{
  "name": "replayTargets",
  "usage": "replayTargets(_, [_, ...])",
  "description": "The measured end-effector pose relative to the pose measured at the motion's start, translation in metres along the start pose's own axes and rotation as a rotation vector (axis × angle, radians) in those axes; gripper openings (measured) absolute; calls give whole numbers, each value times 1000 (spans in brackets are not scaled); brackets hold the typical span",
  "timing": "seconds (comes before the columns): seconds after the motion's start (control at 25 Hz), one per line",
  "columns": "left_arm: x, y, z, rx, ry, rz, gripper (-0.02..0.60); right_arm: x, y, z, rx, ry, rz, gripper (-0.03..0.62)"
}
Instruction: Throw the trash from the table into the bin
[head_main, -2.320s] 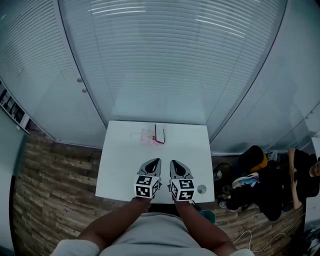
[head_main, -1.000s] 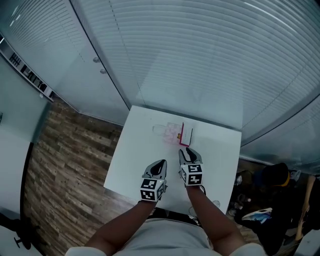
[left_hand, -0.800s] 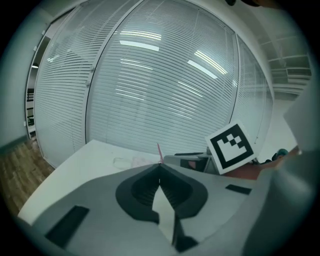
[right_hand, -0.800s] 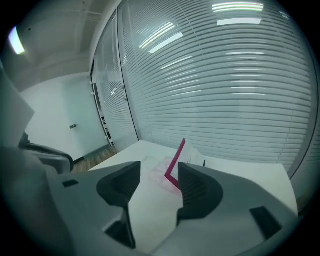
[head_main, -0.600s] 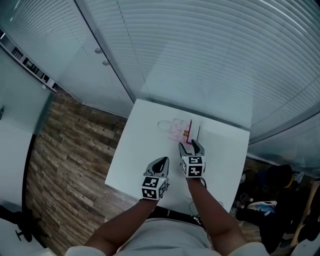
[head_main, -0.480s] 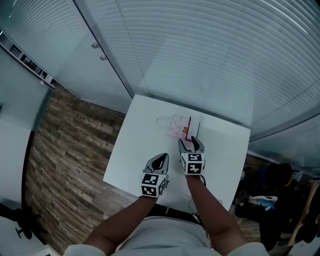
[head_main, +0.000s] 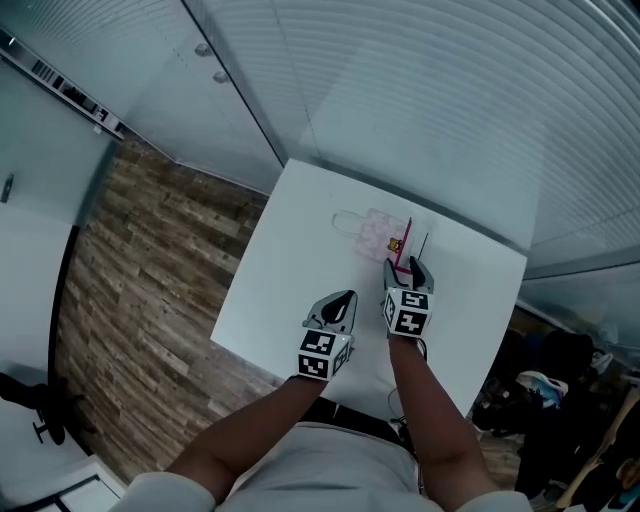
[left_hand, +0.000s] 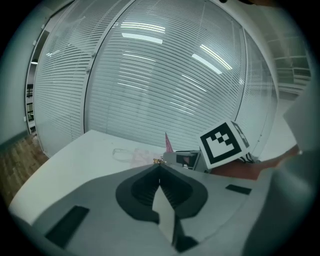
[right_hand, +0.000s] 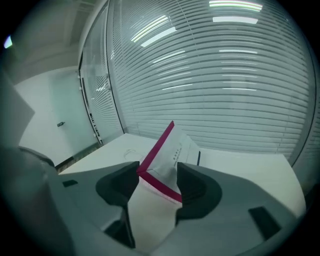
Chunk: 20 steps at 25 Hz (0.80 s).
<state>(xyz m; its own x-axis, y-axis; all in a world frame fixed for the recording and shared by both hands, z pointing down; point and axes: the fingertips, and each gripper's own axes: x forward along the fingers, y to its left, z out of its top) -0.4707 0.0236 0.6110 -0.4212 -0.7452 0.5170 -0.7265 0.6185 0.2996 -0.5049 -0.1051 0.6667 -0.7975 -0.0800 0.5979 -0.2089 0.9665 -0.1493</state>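
Looking down past my forearms, I see both tools low over the near half of the white counter (head_main: 285, 275), each with its marker cube toward me. My left gripper (head_main: 345, 297) sits nearer and to the left, its jaws closed tip to tip with nothing between them, and under them only bare counter. My right gripper (head_main: 408, 266) reaches a little further. Its jaws have just been opening and now stand wide apart, with the white packet (right_hand: 169, 149) between them. The packet stands on edge and tilted, its magenta border running up to a raised corner. The lower corner comes right up to the left-hand pad, but I cannot tell whether it touches, and the other pad stands off the packet's face, so neither pad squeezes it. A thin dark strip lies just beyond the packet on its right. Just past it on the left lies a crumpled clear bag (head_main: 372, 230) with a pinkish tint, flat on the counter, a loop of plastic trailing out to its left. Beyond the counter's far edge rises a glass wall (head_main: 430, 90) lined with horizontal blinds, and wood-plank floor (head_main: 150, 260) runs along the left side
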Motion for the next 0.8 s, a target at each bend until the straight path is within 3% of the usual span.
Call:
replayTargets(0.2, [2, 2, -10, -14, 17, -2, 5, 1, -6, -5, 4, 1, -7, 234])
replayTargets(0.48, [-2, -1, -13, -15, 19, -19, 5, -13, -18, -9, 0, -14, -63, 9])
replayTargets(0.8, [-28, -39, -13, 2, 4, -41, 5, -68, -32, -7, 39, -45, -76, 8])
